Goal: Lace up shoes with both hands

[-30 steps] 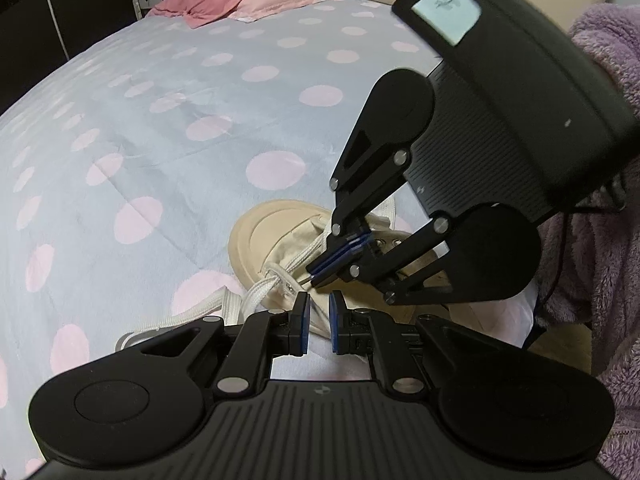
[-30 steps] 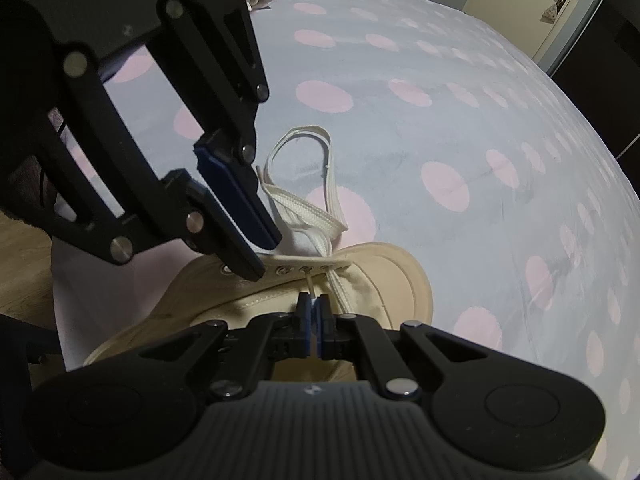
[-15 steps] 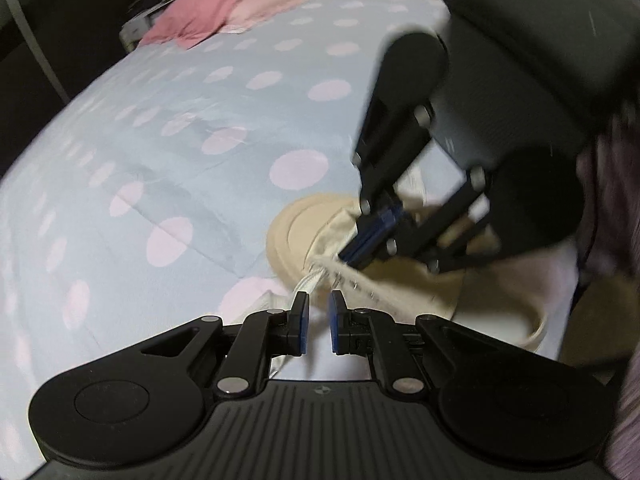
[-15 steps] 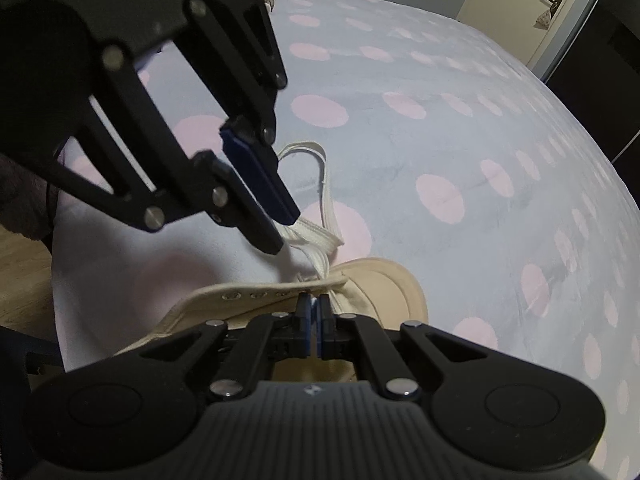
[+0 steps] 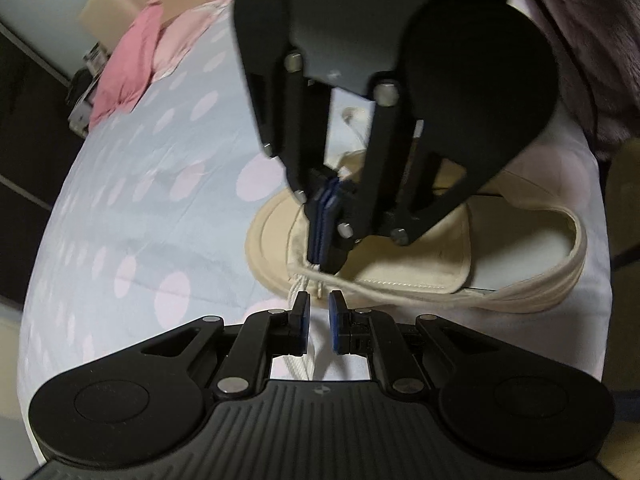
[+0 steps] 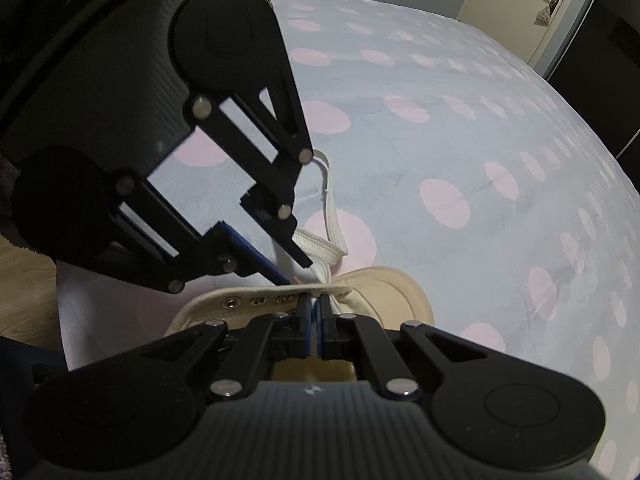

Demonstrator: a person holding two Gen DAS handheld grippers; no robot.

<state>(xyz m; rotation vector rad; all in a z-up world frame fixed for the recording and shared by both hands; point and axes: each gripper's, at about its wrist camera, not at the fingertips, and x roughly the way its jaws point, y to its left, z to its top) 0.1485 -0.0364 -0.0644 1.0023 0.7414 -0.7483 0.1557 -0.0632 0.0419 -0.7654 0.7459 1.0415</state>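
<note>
The right tongs are clenched, their blue pads pressed flat together on a thin strand of the cream lace just above the shoe's front eyelets. The left tongs stand with a narrow gap between their pads; flat woven lace runs under that gap, but whether the pads pinch it I cannot tell. Both tongs are matte black, with ribbed housings and round discs at the linkage pivots. The shoe is beige canvas with a stitched tongue, metal eyelets and a ridged rubber sole, lying near the bed's edge. The bed wears a soft pale-blue cover with pink dots. A pink cloth lies crumpled at the far corner.
</note>
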